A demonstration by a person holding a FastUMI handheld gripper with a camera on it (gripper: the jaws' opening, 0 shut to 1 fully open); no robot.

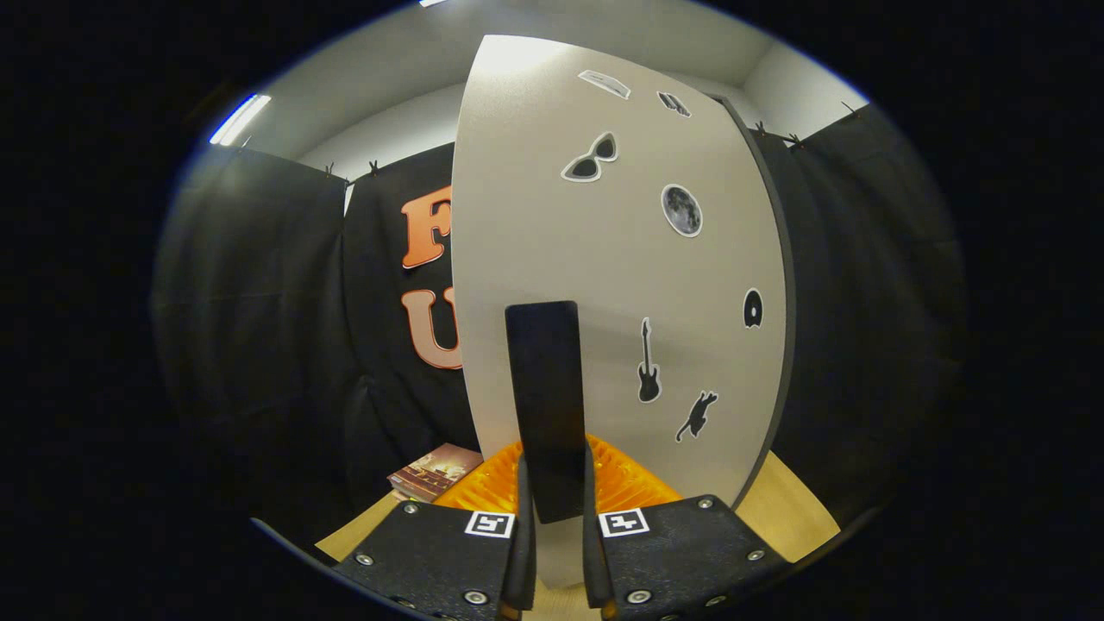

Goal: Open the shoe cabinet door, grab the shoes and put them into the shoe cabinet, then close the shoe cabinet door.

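Note:
The shoe cabinet door stands right in front of me, a pale grey panel with small black stickers and a dark edge along its right side. A black upright handle is fixed to the door's lower part. My gripper is shut on the lower end of this handle, one finger pressing on each side. Whether the door is swung out or flush with the cabinet I cannot tell.
An orange ribbed object lies low behind the handle, just beyond the fingers. Left of it is a flat box with a brown picture. Light wood surface runs below the door. Black cloth walls close both sides.

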